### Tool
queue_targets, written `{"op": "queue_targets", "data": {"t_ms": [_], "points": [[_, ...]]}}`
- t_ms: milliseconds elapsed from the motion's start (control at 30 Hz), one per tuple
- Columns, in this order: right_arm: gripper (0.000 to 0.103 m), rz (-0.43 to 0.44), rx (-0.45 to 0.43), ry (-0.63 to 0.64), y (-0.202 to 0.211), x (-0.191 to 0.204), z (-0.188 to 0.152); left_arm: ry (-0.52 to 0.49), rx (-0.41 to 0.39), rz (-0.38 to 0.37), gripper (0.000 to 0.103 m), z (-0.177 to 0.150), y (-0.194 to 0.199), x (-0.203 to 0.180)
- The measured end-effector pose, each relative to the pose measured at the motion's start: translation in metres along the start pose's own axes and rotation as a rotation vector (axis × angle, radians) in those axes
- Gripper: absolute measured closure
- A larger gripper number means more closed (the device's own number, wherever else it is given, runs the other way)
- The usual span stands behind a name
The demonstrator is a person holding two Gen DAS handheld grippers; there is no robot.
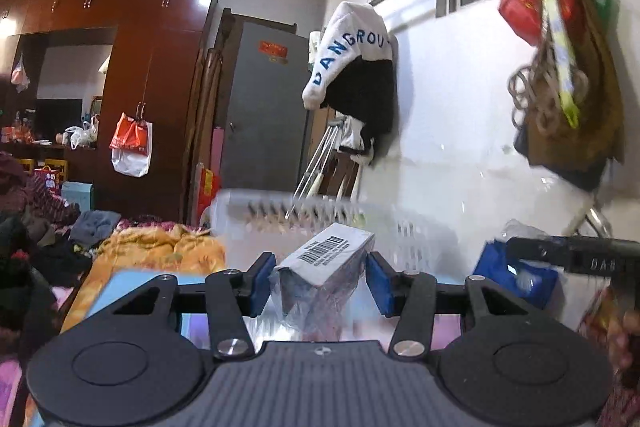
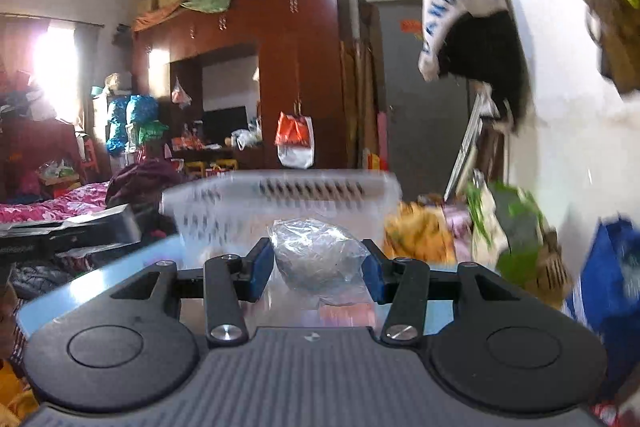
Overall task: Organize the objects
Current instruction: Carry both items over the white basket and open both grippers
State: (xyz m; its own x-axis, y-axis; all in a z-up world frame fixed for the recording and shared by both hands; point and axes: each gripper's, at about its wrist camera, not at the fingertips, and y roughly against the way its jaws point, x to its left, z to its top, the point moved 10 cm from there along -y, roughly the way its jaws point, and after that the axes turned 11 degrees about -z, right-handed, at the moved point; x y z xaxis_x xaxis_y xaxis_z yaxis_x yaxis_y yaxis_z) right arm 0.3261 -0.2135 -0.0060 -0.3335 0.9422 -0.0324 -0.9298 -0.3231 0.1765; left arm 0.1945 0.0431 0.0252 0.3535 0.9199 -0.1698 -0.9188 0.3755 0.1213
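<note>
I am holding a wrapped box (image 1: 324, 267) in the left gripper (image 1: 320, 281); its barcode face is pointing up and its long axis is running away from me, along the fingers and slightly to the right, toward the white slatted basket (image 1: 360, 223); the left blue pad (image 1: 262, 283) is sitting against the wrapping, while the right pad is showing a thin gap at the box's upper corner, so I am judging the jaws clamped on the box through its clear film rather than squarely on the card.

I am carrying a crumpled clear plastic bag (image 2: 318, 255) in the right gripper (image 2: 318, 277); both pads are pressing into it; the jaws are clenched on the bag, which is bulging upward between them with no clear long axis.

From the right wrist view the basket (image 2: 280, 199) is lying straight ahead and just beyond the fingertips, its near wall facing me and its rim standing a little above the bag; from the left wrist view it is lying ahead and spreading to the right; I am judging the right hand the better aligned for a drop, both loads still being outside the rim.

The other gripper's black finger is crossing each view at the side; the basket is blurred, so its contents are not readable.
</note>
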Motion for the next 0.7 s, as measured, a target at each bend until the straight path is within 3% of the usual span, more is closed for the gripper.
{"op": "queue_targets", "data": {"t_ms": [133,233,400,500,567,600,633,700], "points": [[0.052,0.009,0.010,0.016,-0.044,0.009,0.036,0.013,0.021,0.020,0.050,0.042,-0.043,0.009],[0.052,-0.024,0.050,0.049,-0.079,0.014,0.043,0.007,0.079,0.047,0.050,0.053,-0.076,0.015],[0.052,-0.036,0.123,0.112,-0.117,0.023,0.027,0.014,0.185,0.073,0.050,0.040,-0.115,0.027],[0.052,-0.033,0.136,0.113,-0.125,0.024,0.018,0.012,0.205,0.097,0.049,0.031,-0.124,0.033],[0.051,-0.024,0.125,0.104,-0.123,0.024,0.018,0.016,0.199,0.070,0.044,0.028,-0.128,0.032],[0.043,-0.025,0.111,0.107,-0.120,0.024,0.019,0.009,0.198,0.060,0.037,0.027,-0.129,0.031],[0.020,-0.032,0.098,0.110,-0.116,0.024,0.022,0.005,0.200,0.055,0.025,0.027,-0.128,0.029],[0.000,-0.044,0.044,0.108,-0.103,0.024,0.030,0.005,0.193,0.055,0.020,0.026,-0.124,0.027]]}}
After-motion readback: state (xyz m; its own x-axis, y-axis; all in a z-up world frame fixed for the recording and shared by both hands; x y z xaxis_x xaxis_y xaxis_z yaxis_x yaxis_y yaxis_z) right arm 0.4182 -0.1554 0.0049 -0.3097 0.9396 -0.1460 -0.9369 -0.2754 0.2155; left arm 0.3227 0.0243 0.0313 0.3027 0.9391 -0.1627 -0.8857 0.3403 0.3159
